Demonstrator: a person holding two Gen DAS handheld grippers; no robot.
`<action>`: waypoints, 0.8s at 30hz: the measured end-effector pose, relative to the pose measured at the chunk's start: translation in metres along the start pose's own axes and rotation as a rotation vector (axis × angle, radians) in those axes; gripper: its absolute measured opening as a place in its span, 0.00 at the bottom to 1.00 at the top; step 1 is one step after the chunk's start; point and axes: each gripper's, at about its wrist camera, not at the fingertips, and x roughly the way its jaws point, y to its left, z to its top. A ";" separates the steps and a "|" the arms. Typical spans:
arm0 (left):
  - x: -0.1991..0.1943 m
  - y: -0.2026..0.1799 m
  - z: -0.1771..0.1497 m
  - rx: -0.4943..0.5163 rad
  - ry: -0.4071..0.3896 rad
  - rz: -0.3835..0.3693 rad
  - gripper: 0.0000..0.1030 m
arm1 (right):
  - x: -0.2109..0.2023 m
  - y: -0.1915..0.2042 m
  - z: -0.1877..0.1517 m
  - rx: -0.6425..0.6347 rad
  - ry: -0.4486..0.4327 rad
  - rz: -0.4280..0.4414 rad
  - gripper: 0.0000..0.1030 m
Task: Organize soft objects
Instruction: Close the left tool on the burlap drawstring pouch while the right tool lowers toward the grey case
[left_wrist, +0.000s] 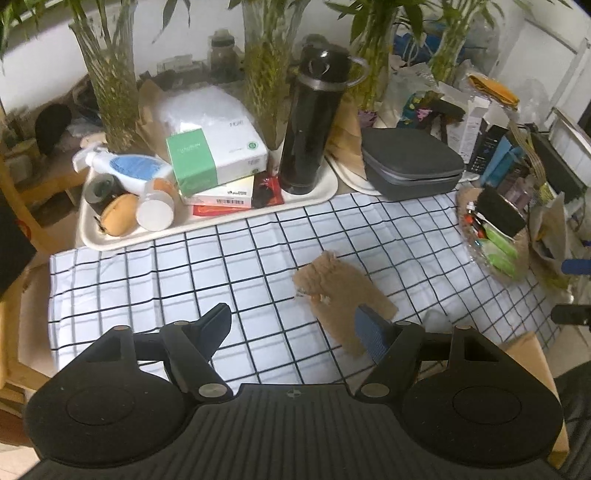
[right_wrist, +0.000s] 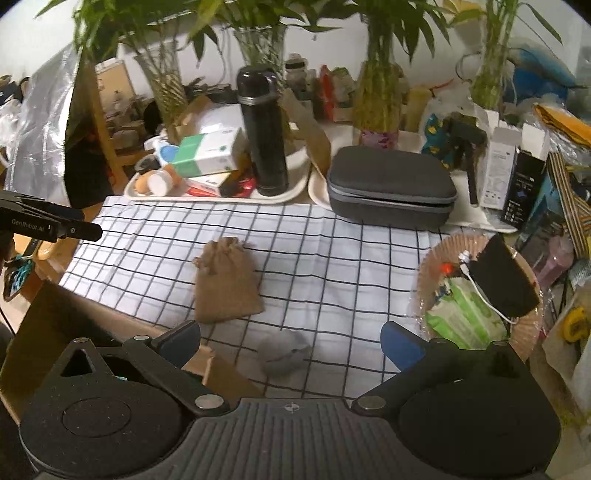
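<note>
A brown burlap pouch (left_wrist: 343, 291) lies flat on the checked cloth (left_wrist: 184, 273); in the right wrist view the same pouch (right_wrist: 227, 282) sits left of centre. My left gripper (left_wrist: 295, 321) is open and empty above the cloth, its right finger overlapping the pouch's near corner. A small grey soft lump (right_wrist: 284, 354) rests on the cloth near the front edge, between the fingers of my right gripper (right_wrist: 291, 341), which stands open around it without touching. The left gripper's tip (right_wrist: 79, 230) shows at the far left of the right wrist view.
A white tray (left_wrist: 103, 243) holds boxes, a spray bottle and a black flask (left_wrist: 314, 122). A grey zip case (left_wrist: 410, 162) sits behind the cloth. A plate (right_wrist: 436, 258) with a black pouch and green packets stands at right. Vases of bamboo line the back.
</note>
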 end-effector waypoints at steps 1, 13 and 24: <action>0.005 0.003 0.003 -0.006 0.006 -0.016 0.71 | 0.003 -0.002 0.000 0.008 0.003 -0.004 1.00; 0.064 0.028 0.032 -0.064 0.041 -0.187 0.70 | 0.026 -0.017 0.003 0.105 -0.028 0.011 1.00; 0.132 0.050 0.026 -0.129 0.107 -0.368 0.69 | 0.051 -0.015 0.002 0.166 -0.088 0.026 1.00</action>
